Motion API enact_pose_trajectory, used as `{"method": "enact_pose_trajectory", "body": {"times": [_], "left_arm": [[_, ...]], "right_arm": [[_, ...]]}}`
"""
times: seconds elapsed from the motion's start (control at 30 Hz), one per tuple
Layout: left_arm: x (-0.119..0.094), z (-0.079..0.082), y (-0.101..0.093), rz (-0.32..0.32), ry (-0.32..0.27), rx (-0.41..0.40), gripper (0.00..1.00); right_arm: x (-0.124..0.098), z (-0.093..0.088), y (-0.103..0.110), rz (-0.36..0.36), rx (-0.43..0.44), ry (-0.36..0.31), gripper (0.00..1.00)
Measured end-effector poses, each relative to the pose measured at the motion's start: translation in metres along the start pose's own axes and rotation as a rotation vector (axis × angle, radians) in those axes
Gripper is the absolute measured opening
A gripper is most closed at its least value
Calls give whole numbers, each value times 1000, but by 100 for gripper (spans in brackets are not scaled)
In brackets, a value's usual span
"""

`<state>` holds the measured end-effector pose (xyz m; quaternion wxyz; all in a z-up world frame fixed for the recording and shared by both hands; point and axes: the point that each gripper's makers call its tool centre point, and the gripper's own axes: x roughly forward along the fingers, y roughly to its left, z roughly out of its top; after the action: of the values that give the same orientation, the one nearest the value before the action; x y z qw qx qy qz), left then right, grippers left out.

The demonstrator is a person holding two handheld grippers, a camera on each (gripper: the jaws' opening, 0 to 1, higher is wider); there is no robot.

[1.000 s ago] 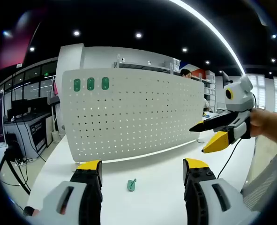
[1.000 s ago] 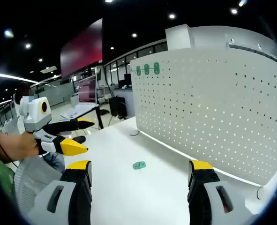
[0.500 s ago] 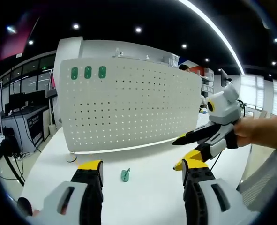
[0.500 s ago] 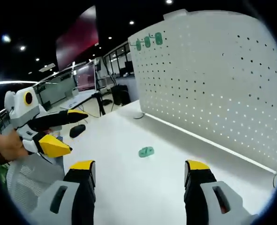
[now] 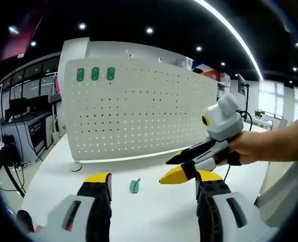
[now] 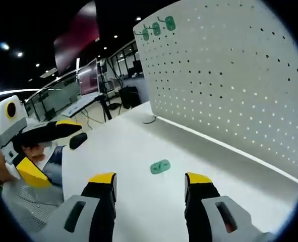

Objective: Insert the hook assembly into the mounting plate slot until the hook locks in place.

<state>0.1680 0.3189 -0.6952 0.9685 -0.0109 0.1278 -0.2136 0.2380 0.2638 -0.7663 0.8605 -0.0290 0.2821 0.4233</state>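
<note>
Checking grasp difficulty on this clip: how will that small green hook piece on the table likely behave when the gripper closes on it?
The green hook piece looks like small moulded plastic, so probably stiff and light. Lying low on the smooth white table, it may skid when nudged.

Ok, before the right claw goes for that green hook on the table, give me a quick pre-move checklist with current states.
1. Green hook lying free on the white table: ok.
2. Right claw open, jaws apart and empty: ok.
3. Right claw lined up with the hook, which sits just ahead between the jaw tips: ok.
4. Left claw open and empty, hook ahead of it too: ok.
5. Pegboard upright with three green plates at its top corner: ok.
6. Which slot takes the hook: cannot tell.
</note>
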Motion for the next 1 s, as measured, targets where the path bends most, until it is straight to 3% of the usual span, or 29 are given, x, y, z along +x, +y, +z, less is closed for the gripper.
{"method": "enact_pose_trajectory", "body": {"times": [0.47, 1.0], "left_arm": [[1, -3, 2, -9, 6, -4, 68], [2, -5, 2, -22, 13, -7, 66]], "right_arm": [[36, -7, -8, -23, 31, 48, 35], [58, -9, -10, -31, 74, 77, 21]]}}
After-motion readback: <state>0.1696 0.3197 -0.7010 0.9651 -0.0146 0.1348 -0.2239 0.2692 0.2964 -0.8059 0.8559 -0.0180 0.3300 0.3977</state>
